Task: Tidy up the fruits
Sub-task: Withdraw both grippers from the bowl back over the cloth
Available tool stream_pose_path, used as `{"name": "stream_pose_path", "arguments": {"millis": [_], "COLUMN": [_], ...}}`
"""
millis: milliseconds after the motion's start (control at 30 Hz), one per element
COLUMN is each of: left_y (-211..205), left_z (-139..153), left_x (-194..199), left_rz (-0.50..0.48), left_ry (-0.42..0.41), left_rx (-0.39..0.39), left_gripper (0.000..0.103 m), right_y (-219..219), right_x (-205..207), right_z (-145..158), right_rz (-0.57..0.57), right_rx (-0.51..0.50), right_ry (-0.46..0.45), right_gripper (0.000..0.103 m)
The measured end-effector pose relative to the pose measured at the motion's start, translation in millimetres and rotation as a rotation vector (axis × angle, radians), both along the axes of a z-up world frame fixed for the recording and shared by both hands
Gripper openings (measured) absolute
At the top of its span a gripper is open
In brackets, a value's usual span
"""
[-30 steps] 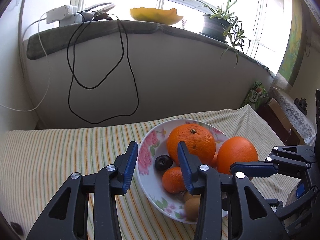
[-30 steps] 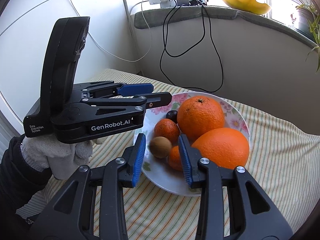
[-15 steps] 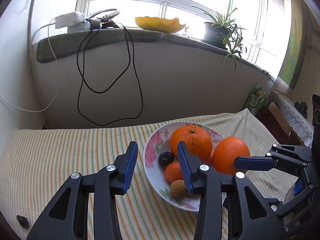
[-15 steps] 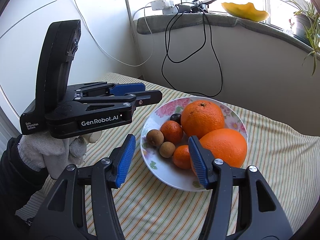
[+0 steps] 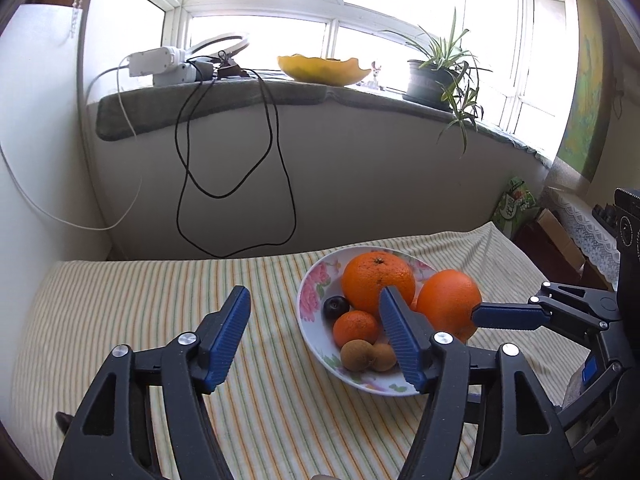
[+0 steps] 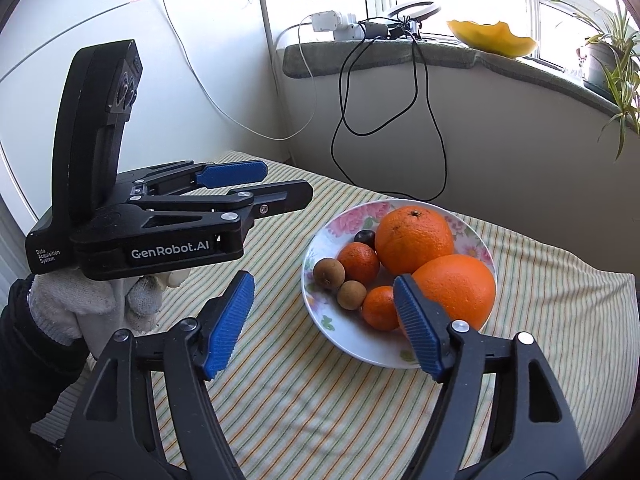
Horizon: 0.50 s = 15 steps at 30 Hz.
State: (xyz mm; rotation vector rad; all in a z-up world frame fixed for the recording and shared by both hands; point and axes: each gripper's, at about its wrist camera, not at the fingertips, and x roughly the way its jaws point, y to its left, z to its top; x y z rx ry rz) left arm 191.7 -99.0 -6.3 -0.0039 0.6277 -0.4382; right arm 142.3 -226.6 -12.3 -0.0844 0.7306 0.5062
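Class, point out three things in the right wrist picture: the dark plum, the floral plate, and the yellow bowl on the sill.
dark plum [image 6: 365, 236], right wrist view, its top.
floral plate [image 6: 352, 218], right wrist view, far pink rim.
yellow bowl [image 6: 490, 38], right wrist view, its outer wall.

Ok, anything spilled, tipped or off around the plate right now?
Nothing stands out. All the fruit sits inside the plate, none on the cloth. The left gripper and right gripper are opening with nothing between their jaws.

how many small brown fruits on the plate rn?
2. One brown fruit at the floral plate's left edge, the other brown fruit just right of it, nearer the camera. More could hide behind the oranges.
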Motion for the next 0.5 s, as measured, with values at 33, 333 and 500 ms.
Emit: {"name": "stream_pose_path", "arguments": {"millis": [33,333,500], "left_y": [2.2,22.6,36.9], "left_z": [0.8,4.4,6.7], "left_x": [-2.3,-18.7,-25.4], "left_rz": [0.005,0.059,0.09], "left_ry": [-0.004,-0.019,-0.029], "left_rx": [0.002,0.022,0.025], "left_gripper": [0.072,0.079,0.079], "right_y": [1.8,21.1,33.5], "right_x": [-1.2,-11.4,-11.6], "right_z": [0.1,2.8,2.0], "right_rz": [0.002,0.035,0.058], "right_rx": [-0.006,-0.013,-0.012], "right_ry": [0.0,-0.02,-0.013], "right_gripper": [0.075,0.09,0.09]}}
